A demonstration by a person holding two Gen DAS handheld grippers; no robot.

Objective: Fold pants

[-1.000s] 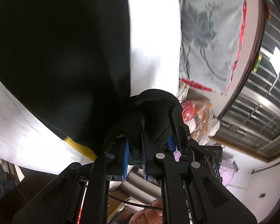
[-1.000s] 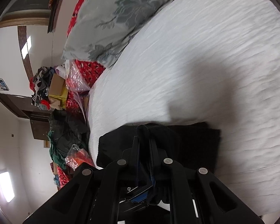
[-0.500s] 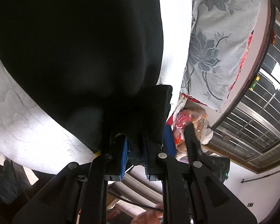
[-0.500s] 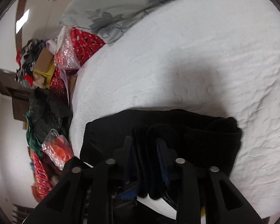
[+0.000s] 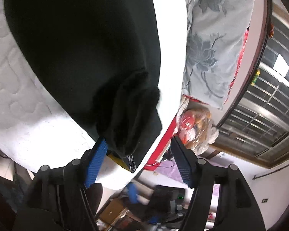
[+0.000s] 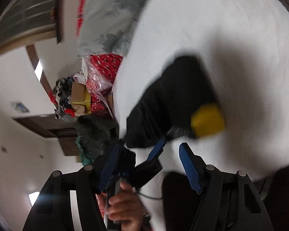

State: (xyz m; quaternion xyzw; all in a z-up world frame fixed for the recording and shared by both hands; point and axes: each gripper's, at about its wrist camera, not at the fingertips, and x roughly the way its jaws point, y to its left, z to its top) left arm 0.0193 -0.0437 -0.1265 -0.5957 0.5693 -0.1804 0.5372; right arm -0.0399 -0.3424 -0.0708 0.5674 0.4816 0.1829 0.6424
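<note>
The black pants (image 5: 82, 44) lie folded on the white mattress (image 5: 19, 104), with a yellow label (image 5: 117, 158) under the near edge. My left gripper (image 5: 138, 140) is opening. The thick folded hem sits between its blue pads, against the left one (image 5: 96, 161), and the pads do not squeeze it. In the blurred right wrist view the pants (image 6: 173, 100) and yellow label (image 6: 208, 119) lie ahead of my right gripper (image 6: 149, 144), which is also opening with no cloth between its pads. A hand (image 6: 125, 207) holds the left gripper below it.
A grey floral quilt (image 5: 206, 48) lies along the far side of the bed. A plastic bag of red items (image 5: 192, 123) sits past the mattress corner, before a barred window (image 5: 260, 105). Boxes and clothes (image 6: 81, 96) are piled beside the bed.
Both grippers were shut on the pants' fabric and have let go. The fold now rests on the mattress. The right gripper has pulled back and rolled, so its view blurs.
</note>
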